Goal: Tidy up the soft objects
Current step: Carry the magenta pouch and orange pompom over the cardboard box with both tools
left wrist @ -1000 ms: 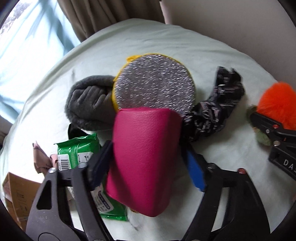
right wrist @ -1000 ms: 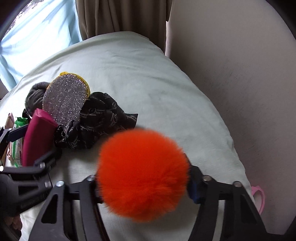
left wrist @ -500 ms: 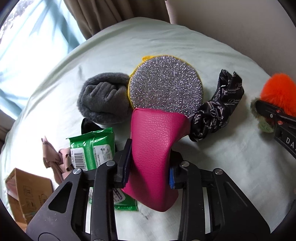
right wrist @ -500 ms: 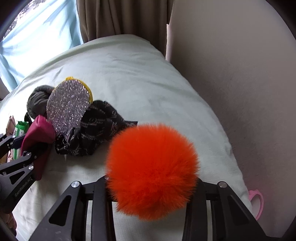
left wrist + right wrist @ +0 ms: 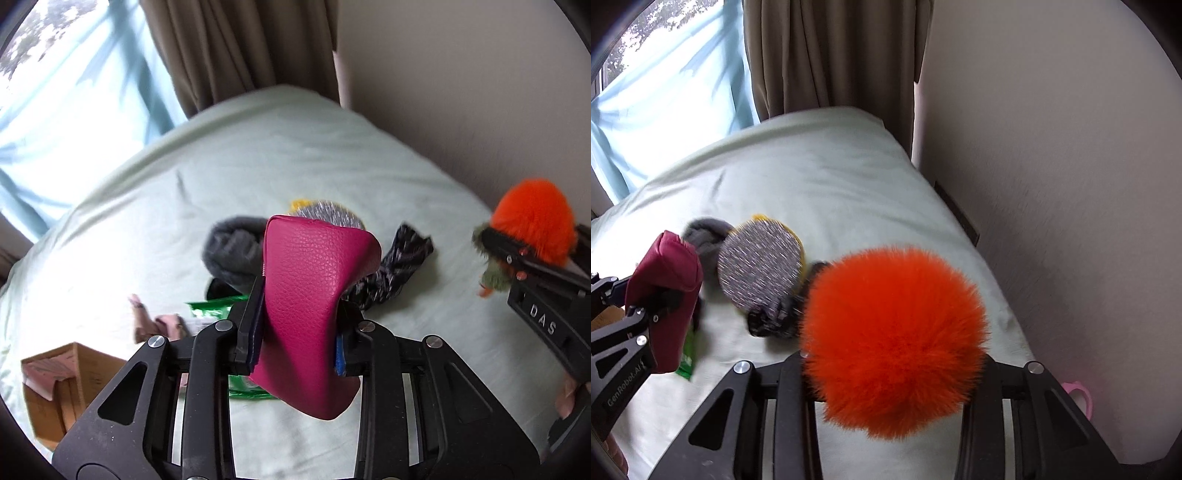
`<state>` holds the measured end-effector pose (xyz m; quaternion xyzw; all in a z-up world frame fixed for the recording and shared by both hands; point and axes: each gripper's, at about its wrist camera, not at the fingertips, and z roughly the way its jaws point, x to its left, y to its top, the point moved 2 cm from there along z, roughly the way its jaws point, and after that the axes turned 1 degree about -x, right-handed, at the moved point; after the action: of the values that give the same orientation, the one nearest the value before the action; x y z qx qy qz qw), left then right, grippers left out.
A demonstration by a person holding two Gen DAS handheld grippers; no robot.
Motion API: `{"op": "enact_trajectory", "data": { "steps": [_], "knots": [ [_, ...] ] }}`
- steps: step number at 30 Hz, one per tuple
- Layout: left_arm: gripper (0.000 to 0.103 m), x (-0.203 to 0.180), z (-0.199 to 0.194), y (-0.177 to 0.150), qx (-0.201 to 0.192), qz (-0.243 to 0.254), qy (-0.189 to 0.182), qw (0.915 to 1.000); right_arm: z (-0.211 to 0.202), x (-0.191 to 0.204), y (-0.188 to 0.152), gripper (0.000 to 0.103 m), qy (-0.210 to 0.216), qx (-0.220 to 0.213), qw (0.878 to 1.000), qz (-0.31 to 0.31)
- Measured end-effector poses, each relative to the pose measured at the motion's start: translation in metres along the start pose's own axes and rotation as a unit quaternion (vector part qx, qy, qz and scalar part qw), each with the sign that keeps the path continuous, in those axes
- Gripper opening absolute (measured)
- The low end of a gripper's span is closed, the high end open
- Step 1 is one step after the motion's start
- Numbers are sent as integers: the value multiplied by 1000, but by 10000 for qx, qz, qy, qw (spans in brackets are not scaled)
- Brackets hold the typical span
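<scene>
My left gripper (image 5: 299,328) is shut on a magenta leather pouch (image 5: 314,295) and holds it above the pale green bed (image 5: 258,147). My right gripper (image 5: 894,365) is shut on a fluffy orange pompom toy (image 5: 894,339), also lifted; it shows at the right of the left wrist view (image 5: 535,229). Below lie a grey glove (image 5: 229,251), a round silver glitter sponge with a yellow edge (image 5: 761,269) and a black patterned scarf (image 5: 391,266).
A green wipes pack (image 5: 210,310), a pink cloth bow (image 5: 155,321) and an open cardboard box (image 5: 62,384) lie at the left of the bed. A beige wall (image 5: 1052,166) runs along the right; curtains (image 5: 831,55) and a window stand behind.
Both grippers have risen from the bed, the left with the pouch and the right with the pompom. The left jaws closed tighter on the pouch a second ago.
</scene>
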<state>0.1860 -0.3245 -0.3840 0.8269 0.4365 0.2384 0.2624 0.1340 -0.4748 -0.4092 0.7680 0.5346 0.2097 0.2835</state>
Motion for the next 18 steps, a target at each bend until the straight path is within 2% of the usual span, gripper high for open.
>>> {"op": "enact_trajectory", "data": {
  "steps": [9,14,18],
  "knots": [
    [26,67,-97,24,-407,-451,14,9981,-97,31,35,33,16,-485,9988,-74],
    [26,126,-149,22,-522,-668,187,9962,-152,69,58,33,138,-717,9972,-133],
    [26,184,-181,12,-487,-921,431,9936,-189,118,67,33,393,-805,9956,-272]
  ]
}}
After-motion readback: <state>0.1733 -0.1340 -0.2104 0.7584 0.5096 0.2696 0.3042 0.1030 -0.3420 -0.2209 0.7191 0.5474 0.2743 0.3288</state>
